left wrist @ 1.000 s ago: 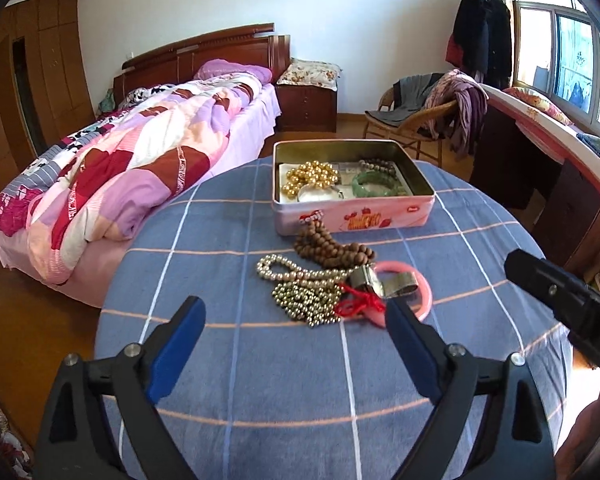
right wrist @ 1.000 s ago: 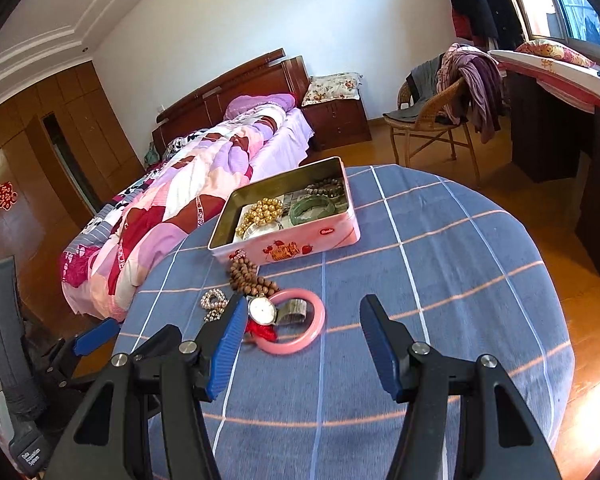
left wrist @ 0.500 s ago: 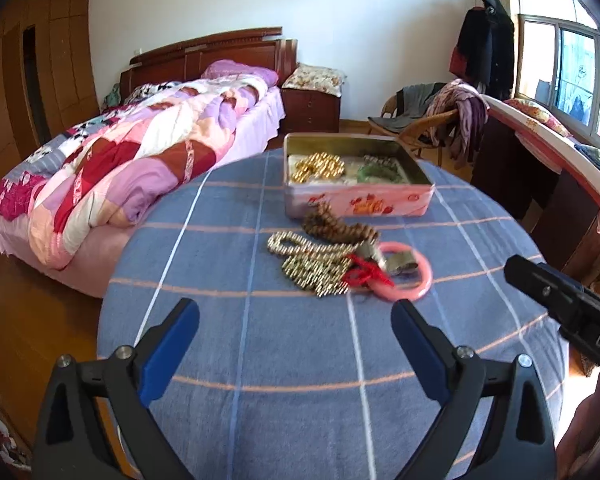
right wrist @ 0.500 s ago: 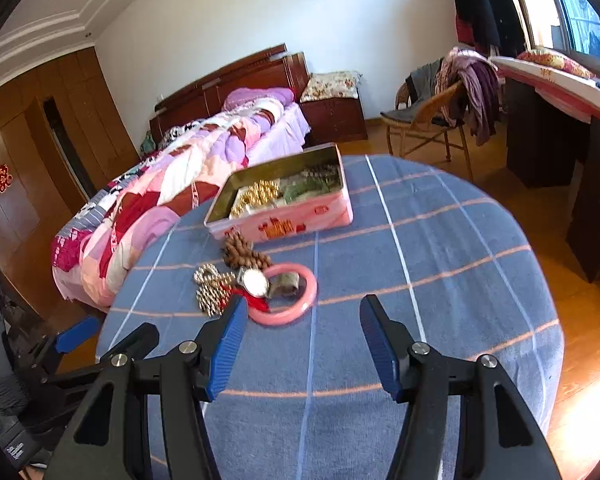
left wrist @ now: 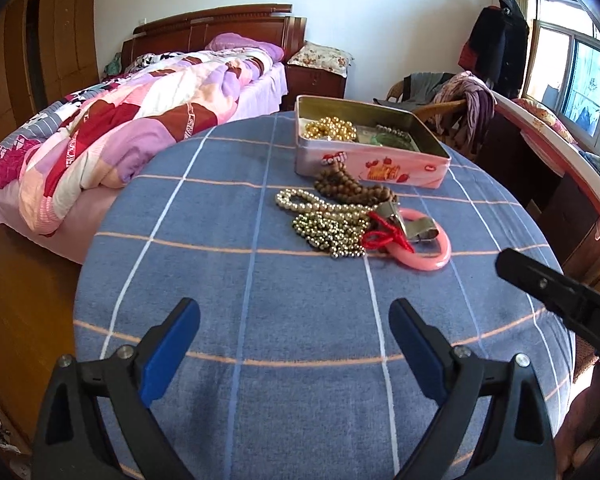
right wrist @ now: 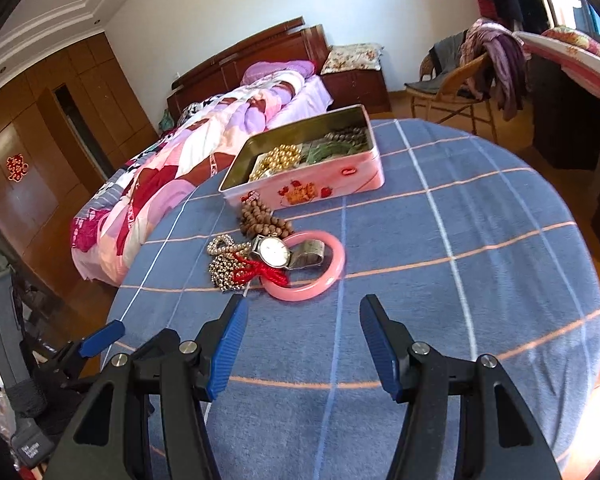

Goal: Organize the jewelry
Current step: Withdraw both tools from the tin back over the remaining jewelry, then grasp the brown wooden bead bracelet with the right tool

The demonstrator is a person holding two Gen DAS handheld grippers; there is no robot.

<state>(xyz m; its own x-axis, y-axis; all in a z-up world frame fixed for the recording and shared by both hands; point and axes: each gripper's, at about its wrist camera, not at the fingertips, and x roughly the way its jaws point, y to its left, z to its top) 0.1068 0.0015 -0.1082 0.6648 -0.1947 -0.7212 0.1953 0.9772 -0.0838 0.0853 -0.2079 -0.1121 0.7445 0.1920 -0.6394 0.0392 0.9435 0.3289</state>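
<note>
A bedroom holds a round table (left wrist: 204, 264) covered in a blue cloth with pale and orange grid lines, with a bed (left wrist: 148, 120) under a pink and purple quilt beyond it on the left and a chair (right wrist: 452, 84) draped with clothes at the far right.

The loose jewelry lies in a small heap near the middle of the table. A pink bangle (right wrist: 328, 276) lies flat at the right of the heap, and a wristwatch (right wrist: 275, 251) rests across it with its metal band inside the ring. A red knotted cord (right wrist: 260, 270) lies against the bangle's near left edge. Left of that a tangle of silvery beads (left wrist: 332, 232) and a strand of pearls (left wrist: 312, 202) touch each other, and brown wooden beads (left wrist: 352, 188) lie on the far side, up against the tin (left wrist: 380, 168). The tin is pink, open, and stands just beyond the heap; inside it are gold beads (left wrist: 332, 128), something green and a dark bead string.

The right wrist view shows the watch's white dial face up; in the left wrist view the watch appears only edge-on as a bit of metal. The left view shows the tin's inside at a lower angle.

The left gripper (left wrist: 294, 328) hovers over bare cloth on the near side of the heap, its blue-padded fingers spread wide and holding nothing. The right gripper (right wrist: 302, 332) is level and points at the bangle, its fingers also wide apart and empty, tips just short of the heap. Each gripper shows at the edge of the other's view.
</note>
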